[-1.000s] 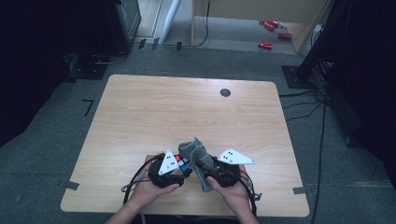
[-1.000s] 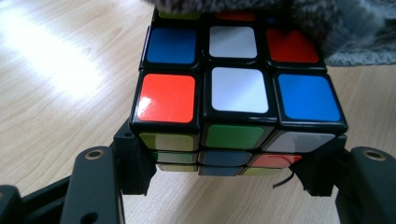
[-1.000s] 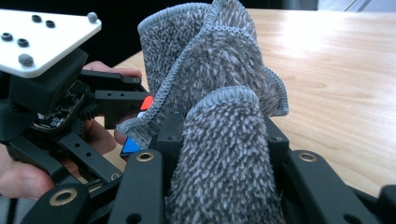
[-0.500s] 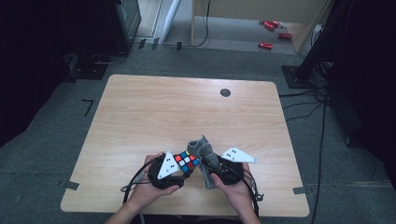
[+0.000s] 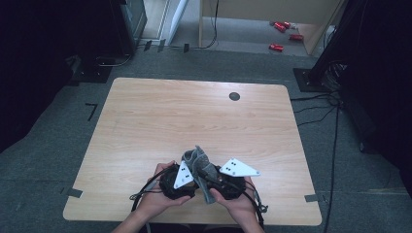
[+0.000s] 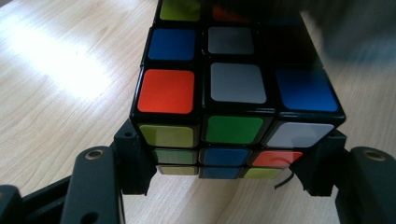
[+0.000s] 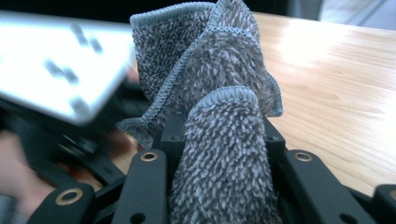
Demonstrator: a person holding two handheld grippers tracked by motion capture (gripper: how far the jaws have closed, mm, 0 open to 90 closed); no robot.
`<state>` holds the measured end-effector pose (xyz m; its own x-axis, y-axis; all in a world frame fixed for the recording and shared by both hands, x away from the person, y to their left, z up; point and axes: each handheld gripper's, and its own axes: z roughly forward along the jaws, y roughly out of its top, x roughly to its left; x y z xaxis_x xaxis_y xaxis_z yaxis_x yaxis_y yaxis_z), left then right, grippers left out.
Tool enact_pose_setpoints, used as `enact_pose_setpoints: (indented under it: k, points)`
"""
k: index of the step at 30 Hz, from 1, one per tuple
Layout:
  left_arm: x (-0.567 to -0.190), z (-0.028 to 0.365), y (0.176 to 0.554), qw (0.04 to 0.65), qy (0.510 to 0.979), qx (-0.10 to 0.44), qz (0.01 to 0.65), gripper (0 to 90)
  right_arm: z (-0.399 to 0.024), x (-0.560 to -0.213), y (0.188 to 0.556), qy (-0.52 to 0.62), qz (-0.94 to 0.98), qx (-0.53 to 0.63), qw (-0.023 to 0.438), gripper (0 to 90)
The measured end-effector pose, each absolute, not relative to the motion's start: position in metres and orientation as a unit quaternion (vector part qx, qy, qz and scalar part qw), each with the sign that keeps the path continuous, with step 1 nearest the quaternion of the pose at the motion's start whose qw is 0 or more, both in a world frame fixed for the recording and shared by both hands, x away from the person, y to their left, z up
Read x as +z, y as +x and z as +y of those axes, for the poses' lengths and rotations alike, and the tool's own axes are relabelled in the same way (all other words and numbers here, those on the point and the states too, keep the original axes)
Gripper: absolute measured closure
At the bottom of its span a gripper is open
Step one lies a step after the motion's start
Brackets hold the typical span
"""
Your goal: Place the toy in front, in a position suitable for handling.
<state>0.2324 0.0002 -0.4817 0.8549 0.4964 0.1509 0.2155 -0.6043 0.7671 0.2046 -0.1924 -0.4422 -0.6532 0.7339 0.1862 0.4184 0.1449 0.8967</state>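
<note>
A Rubik's cube (image 6: pixel 233 93) with mixed colours sits between the jaws of my left gripper (image 6: pixel 229 172), which is shut on its lower sides, just above the wooden table. My right gripper (image 7: pixel 219 154) is shut on a grey fuzzy cloth (image 7: pixel 219 116) that bunches up past its jaws. In the high view both grippers meet near the table's front edge: the left gripper (image 5: pixel 180 180) and the right gripper (image 5: pixel 221 180) face each other. There the cloth (image 5: pixel 199 167) lies over the spot between them and hides the cube. A blurred grey edge of the cloth (image 6: pixel 355 28) hangs over the cube's far right corner.
The light wooden table (image 5: pixel 194 121) stretches away from the hands, with a black round grommet (image 5: pixel 234 96) near its far edge. Cables trail from both grippers at the front edge. Red objects (image 5: pixel 277 47) lie on the floor beyond the table, and dark stands flank it.
Half a second ago the cube's coloured face showed beside the cloth in the high view. The right gripper has since brought the cloth leftward over it. The left hand has stayed put.
</note>
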Motion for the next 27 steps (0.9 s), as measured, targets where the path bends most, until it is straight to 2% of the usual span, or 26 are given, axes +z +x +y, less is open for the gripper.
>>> enact_pose_setpoints:
  k: [5,10,13,18,21,24,27]
  points:
    - [-0.479,0.002,0.232,0.396,0.876,0.186,0.202,34.7,-0.193,-0.446,0.206,0.393,0.744,0.504,0.195,64.5]
    - [-0.477,0.005,0.234,0.405,0.871,0.183,0.208,34.7,-0.212,-0.448,0.216,0.443,0.73,0.477,0.209,65.4]
    - [-0.48,0.003,0.235,0.385,0.878,0.191,0.211,34.6,-0.217,-0.444,0.214,0.44,0.716,0.509,0.189,65.2]
    - [-0.482,-0.002,0.234,0.379,0.883,0.185,0.208,34.6,-0.194,-0.438,0.204,0.391,0.743,0.514,0.176,63.9]
    - [-0.482,-0.004,0.23,0.38,0.882,0.191,0.204,34.6,-0.182,-0.444,0.201,0.377,0.762,0.491,0.189,62.7]
    - [-0.48,-0.001,0.231,0.386,0.879,0.192,0.205,34.7,-0.187,-0.446,0.205,0.378,0.758,0.502,0.177,63.9]
    - [-0.479,0.0,0.232,0.389,0.876,0.195,0.208,34.6,-0.193,-0.446,0.208,0.388,0.751,0.498,0.192,64.6]
